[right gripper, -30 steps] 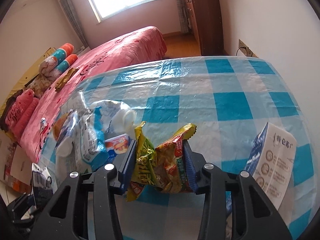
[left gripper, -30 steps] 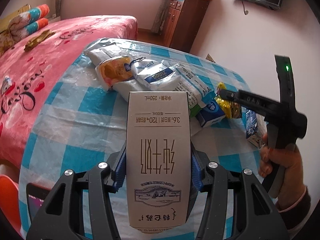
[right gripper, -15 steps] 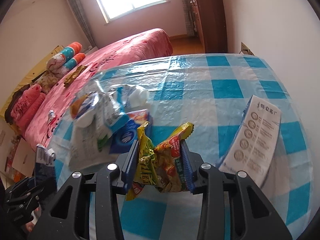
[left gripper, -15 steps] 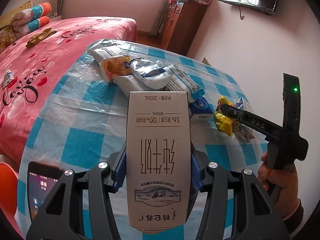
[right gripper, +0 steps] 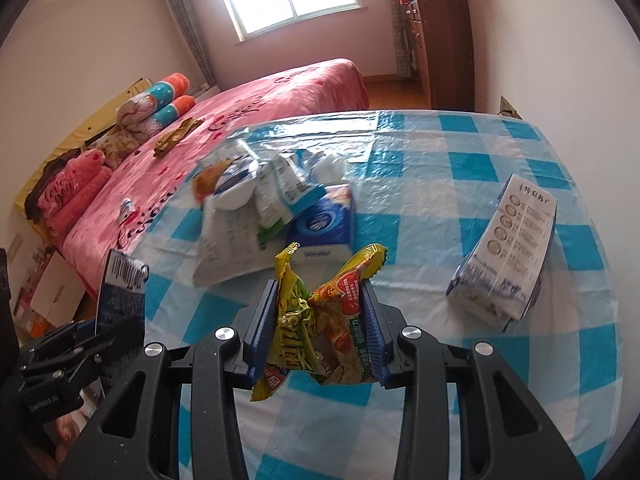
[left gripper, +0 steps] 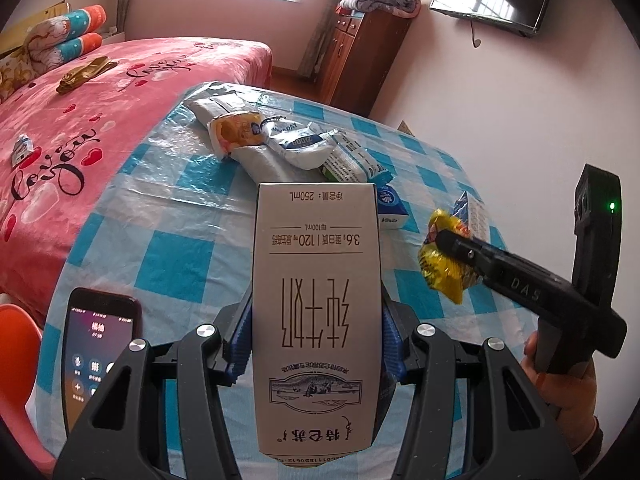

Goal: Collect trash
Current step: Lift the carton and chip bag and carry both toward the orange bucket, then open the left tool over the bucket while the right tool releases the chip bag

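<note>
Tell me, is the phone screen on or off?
On. The phone at the table's near edge has a lit screen showing a call display with round buttons.

A glossy plastic sheet (right gripper: 460, 216) is shining over the checked tabletop. The milk carton (left gripper: 316, 280) is showing matt paperboard, the snack wrapper (right gripper: 324, 320) crinkled shiny foil, the bed cover (left gripper: 100, 92) soft plush cloth.

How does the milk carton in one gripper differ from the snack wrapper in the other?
The milk carton is a stiff, flat-sided box, white with dark print; the snack wrapper is crumpled foil, yellow, red and green. The carton is the left gripper's load, the wrapper the right gripper's. Both are clamped between jaws above the checked table.
</note>
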Demonstrator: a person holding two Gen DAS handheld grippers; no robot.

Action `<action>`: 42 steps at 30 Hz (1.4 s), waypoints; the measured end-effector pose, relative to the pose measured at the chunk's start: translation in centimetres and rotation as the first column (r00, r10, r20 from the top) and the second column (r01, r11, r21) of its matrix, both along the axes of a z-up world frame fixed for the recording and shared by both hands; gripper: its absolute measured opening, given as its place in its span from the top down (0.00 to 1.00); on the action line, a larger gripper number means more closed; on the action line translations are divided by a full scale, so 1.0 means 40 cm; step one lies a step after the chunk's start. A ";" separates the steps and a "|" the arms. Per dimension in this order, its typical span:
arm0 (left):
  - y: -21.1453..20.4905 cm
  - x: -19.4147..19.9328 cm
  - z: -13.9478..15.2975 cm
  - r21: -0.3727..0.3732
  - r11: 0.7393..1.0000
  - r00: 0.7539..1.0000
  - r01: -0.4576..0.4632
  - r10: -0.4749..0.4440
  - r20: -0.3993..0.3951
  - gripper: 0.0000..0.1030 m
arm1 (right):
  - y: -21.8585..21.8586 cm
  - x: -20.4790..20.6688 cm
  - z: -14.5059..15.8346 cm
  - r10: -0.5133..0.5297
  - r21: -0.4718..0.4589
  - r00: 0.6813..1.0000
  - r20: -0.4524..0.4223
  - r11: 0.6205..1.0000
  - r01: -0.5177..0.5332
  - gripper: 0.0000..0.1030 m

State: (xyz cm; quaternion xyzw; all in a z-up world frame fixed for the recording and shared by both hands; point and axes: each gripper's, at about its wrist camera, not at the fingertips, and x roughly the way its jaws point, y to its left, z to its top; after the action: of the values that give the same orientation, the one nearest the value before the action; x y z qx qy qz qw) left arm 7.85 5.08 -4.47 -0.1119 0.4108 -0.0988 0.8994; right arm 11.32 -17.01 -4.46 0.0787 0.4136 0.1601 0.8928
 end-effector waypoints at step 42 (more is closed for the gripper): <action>0.779 -0.440 -0.154 -0.006 0.747 0.744 -0.664 0.660 -0.104 0.47 | 1.001 -0.249 0.054 0.773 0.020 0.631 -0.064 0.633 -0.774 0.59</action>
State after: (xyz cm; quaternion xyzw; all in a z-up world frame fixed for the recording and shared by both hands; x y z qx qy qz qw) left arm -9.77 36.23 -10.62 -0.2740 0.3847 0.2235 0.8526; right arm 1.36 23.02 -2.29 -0.1047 0.4377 0.5223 0.7244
